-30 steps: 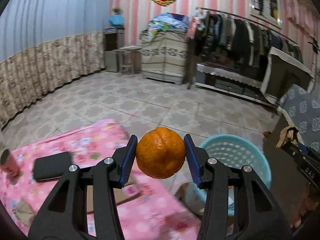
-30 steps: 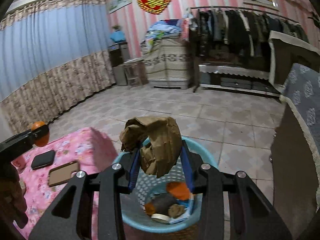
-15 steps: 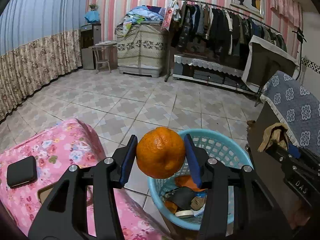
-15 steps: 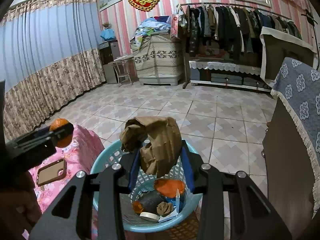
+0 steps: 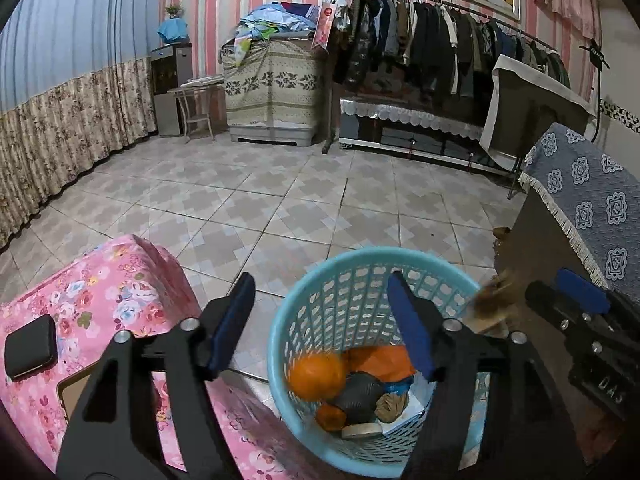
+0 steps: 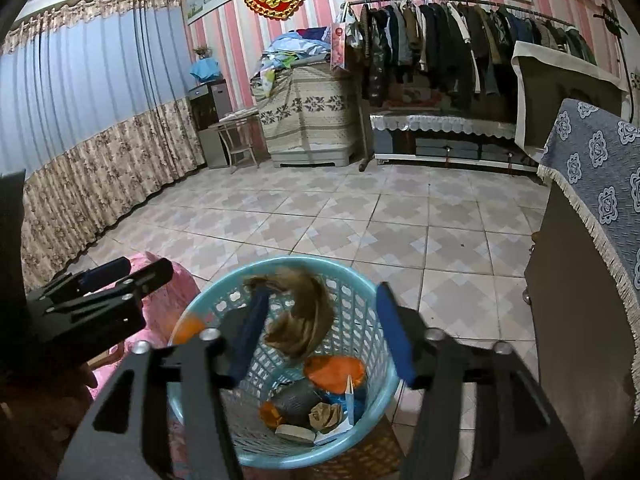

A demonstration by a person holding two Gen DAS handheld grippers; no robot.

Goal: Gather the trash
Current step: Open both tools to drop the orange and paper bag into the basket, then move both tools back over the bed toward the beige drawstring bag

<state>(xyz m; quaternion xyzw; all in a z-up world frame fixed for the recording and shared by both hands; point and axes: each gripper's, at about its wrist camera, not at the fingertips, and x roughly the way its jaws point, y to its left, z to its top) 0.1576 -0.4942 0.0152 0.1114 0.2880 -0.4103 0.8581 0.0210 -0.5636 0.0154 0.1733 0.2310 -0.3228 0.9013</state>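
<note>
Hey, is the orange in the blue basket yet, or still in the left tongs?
In the basket: the orange shows blurred inside the blue basket, above the other trash, and the left tongs stand open with nothing between them.

the left tongs [image 5: 320,324] have just been opening and stand wide above the blue basket [image 5: 280,344], nothing between them. the orange [image 5: 317,377], blurred, is inside the basket among other trash. a black wallet [image 5: 30,346] lies on the pink flowered table [image 5: 112,292] at left. the right tongs [image 5: 568,300] reach in beside blurred brown paper [image 5: 494,300].
</note>
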